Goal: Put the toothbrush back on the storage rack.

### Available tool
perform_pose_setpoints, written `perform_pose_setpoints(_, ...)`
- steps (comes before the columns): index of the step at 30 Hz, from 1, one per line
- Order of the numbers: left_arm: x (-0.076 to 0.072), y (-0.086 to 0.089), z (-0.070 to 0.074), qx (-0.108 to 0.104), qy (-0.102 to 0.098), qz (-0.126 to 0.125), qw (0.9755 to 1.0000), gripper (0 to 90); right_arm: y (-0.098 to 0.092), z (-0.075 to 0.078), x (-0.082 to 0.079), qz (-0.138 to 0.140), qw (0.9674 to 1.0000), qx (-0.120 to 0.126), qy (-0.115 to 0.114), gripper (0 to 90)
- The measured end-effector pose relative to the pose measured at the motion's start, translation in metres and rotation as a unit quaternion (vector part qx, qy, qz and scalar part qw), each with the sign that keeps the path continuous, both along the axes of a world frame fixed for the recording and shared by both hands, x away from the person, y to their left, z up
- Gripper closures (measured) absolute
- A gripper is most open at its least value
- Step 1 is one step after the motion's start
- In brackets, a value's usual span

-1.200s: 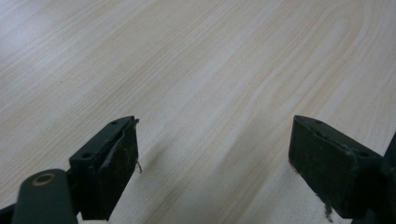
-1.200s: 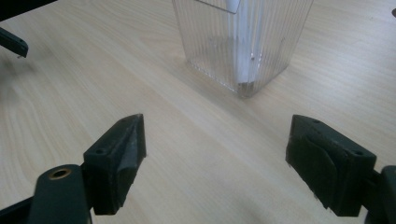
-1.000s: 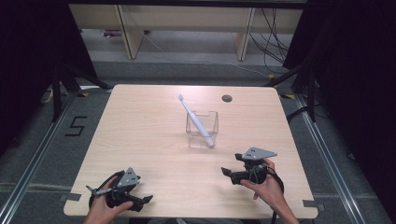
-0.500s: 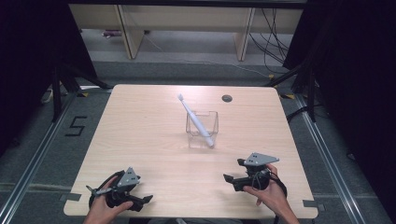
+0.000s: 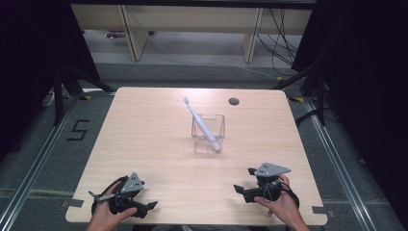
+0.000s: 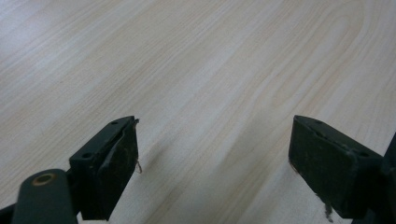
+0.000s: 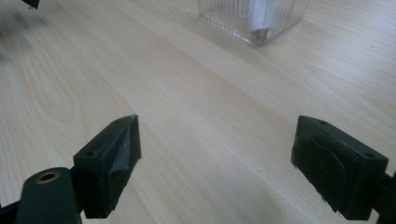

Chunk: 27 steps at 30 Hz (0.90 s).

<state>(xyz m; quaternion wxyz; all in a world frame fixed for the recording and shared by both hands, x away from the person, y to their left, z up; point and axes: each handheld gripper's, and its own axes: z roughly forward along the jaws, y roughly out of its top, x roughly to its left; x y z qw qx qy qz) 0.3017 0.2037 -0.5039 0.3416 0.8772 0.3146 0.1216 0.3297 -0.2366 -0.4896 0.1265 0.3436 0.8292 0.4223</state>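
At the desk's near edge, the left gripper by the left corner and the right gripper toward the right corner rest with jaws spread, grasping nothing; at mid-desk the toothbrush leans in the clear cup

Your left gripper hangs just above the pale wood-grain tabletop, its two black jaws spread wide with nothing but bare wood between them. Worn dark pads face inward, with frayed bits at their edges.
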Motion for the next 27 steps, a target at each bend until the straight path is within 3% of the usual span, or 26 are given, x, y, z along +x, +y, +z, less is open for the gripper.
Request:
perform_pose_setpoints(8, 0.0, 0.0, 0.0, 0.003, 0.0, -0.002, 1.0, 15.5, -0.005, -0.003, -0.007, -0.007, 0.9999, -0.01, 0.009, 16.6)
perform_pose_setpoints(9, 0.0, 0.0, 0.0, 0.002, 0.0, -0.001, 1.0, 15.5, -0.006, -0.004, -0.008, -0.012, 0.9998, -0.016, 0.0, 16.7)
perform_pose_setpoints(11, 0.0, 0.0, 0.0, 0.002, -0.001, -0.001, 1.0, 15.5, -0.008, -0.003, -0.011, -0.022, 0.9994, -0.025, 0.013, 16.5)
perform_pose_setpoints(12, 0.0, 0.0, 0.0, 0.002, -0.001, -0.003, 1.0, 15.5, -0.008, -0.004, -0.011, -0.015, 0.9995, -0.029, 0.006, 16.6)
perform_pose_setpoints(13, 0.0, -0.001, 0.0, 0.0, 0.001, 0.001, 1.0, 15.5, -0.008, -0.005, -0.014, -0.026, 0.9991, -0.026, 0.02, 16.7)
perform_pose_setpoints(16, -0.001, -0.001, 0.001, -0.003, 0.0, -0.001, 1.0, 15.6, -0.01, -0.005, -0.016, -0.013, 0.9994, -0.025, 0.018, 16.7)
perform_pose_setpoints(24, -0.001, -0.001, 0.001, -0.001, -0.001, 0.0, 1.0, 15.6, -0.014, -0.003, -0.018, -0.017, 0.9991, -0.034, 0.018, 16.8)
perform_pose_setpoints(27, -0.001, -0.001, 0.001, -0.001, -0.002, -0.003, 1.0, 15.5, -0.015, -0.004, -0.017, -0.021, 0.9989, -0.041, 0.004, 17.1)
